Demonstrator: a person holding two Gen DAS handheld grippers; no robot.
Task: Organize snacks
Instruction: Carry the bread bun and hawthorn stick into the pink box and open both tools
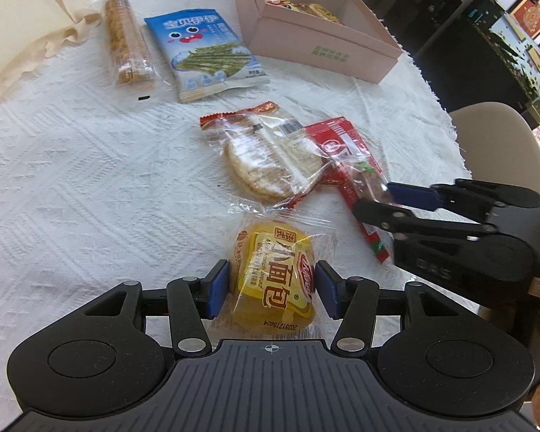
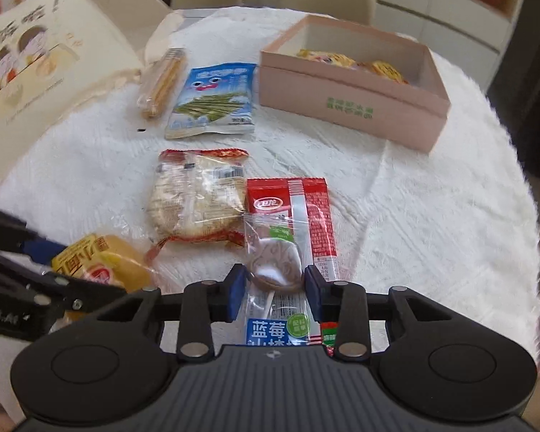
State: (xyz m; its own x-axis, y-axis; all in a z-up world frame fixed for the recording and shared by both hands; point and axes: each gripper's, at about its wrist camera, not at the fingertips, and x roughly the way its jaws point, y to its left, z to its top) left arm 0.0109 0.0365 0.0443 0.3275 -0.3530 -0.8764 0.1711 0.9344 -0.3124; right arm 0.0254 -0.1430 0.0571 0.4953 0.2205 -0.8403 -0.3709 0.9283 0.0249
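In the left wrist view, a clear cracker sleeve [image 1: 126,41] lies at upper left on the white-clothed surface [image 1: 72,165]. Beside it is a blue pouch [image 1: 205,54] with a cartoon face and Chinese writing. At centre is a rice cracker pack [image 1: 259,158], red-edged with a barcode. At upper right stands the pink box [image 1: 324,50], green print on its side, snacks inside. The yellow bread pack [image 1: 273,280], marked "Mini French bread" and dated 20251215, sits at lower centre between the pads of the left gripper [image 1: 273,288], which look to clamp it.

In the right wrist view, the right gripper [image 2: 273,289] at lower centre is closed on a clear lollipop pack [image 2: 275,270], blue label below, lying over a red sachet [image 2: 313,208].
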